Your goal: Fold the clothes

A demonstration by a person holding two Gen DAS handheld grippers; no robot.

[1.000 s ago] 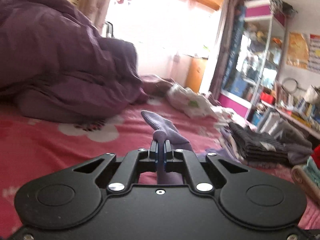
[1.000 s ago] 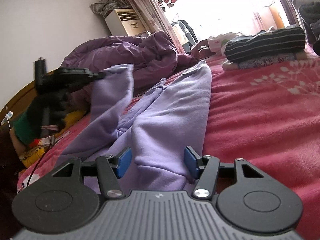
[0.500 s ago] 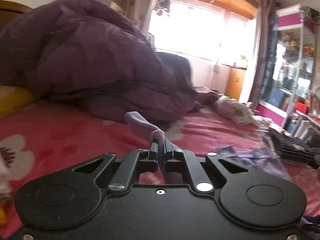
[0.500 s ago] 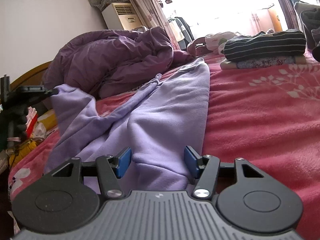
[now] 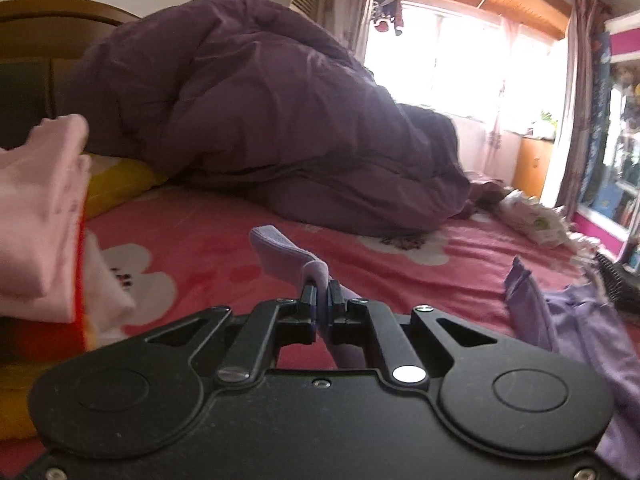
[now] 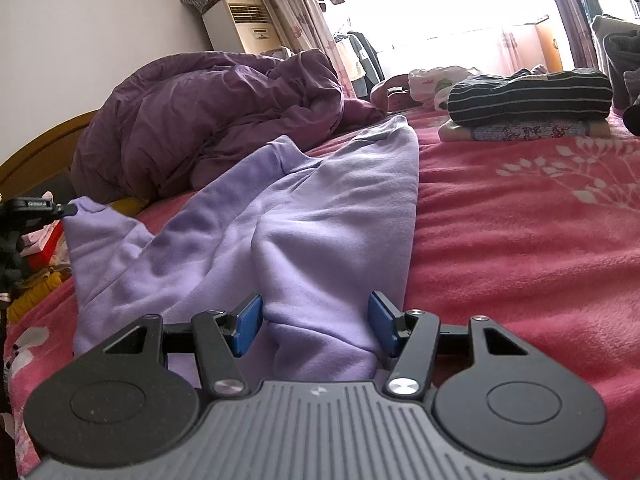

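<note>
Lying nearest the right gripper [image 6: 316, 326], the lavender sweatshirt [image 6: 304, 216] spreads across the pink bed cover [image 6: 520, 240]. That gripper's jaws stand about half open astride a bulging fold near the hem; whether the blue pads [image 6: 249, 322] touch the cloth or merely flank it I cannot tell. The left gripper [image 5: 319, 298] has its jaws pinched fully together on the ribbed sleeve cuff [image 5: 280, 258], holding that sleeve out to the side, as the right wrist view shows at far left.

The cloth looks like soft, light fleece: it will sag, crease and drag on the fuzzy cover, so I judge cuffs, hem and shoulder seams the surest places to take hold, a single layer at a time.

Counted: one sweatshirt in hand, two grippers. Farther off sit one folded stack [image 6: 528, 100] of perhaps two or three garments, one heaped purple duvet [image 6: 208, 120], and a loose pile of clothes [image 5: 40, 216] beside the left gripper.
</note>
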